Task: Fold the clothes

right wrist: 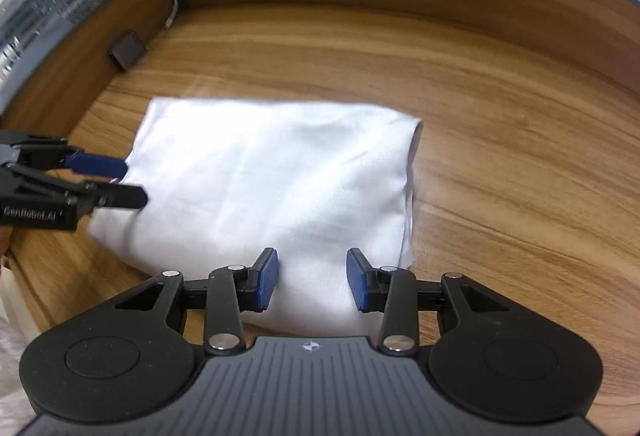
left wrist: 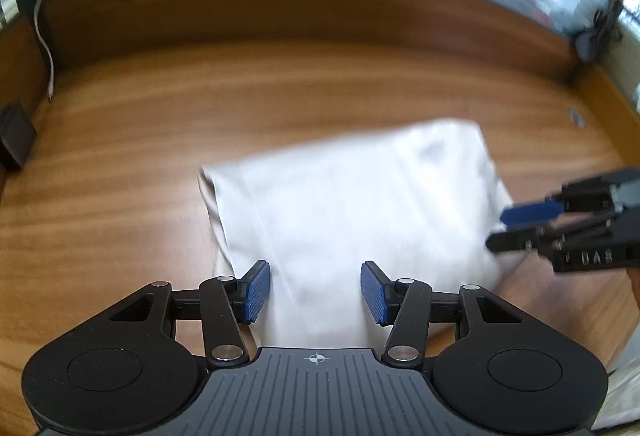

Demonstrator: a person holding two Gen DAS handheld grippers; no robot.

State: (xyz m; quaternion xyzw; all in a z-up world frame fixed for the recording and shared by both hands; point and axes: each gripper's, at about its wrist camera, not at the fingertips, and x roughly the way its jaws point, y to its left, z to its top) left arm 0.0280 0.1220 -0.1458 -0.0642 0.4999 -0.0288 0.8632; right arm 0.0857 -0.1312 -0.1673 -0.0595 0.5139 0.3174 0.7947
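White cloth, folded, flat on tabletop. Left hand-held gripper, right hand-held gripper: both released, empty. Risk: pads snagging one layer, undoing fold.

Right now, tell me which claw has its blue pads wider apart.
The left claw: the gap between its pads over the white folded cloth is visibly wider than the right claw's.

Black tool, blue pads
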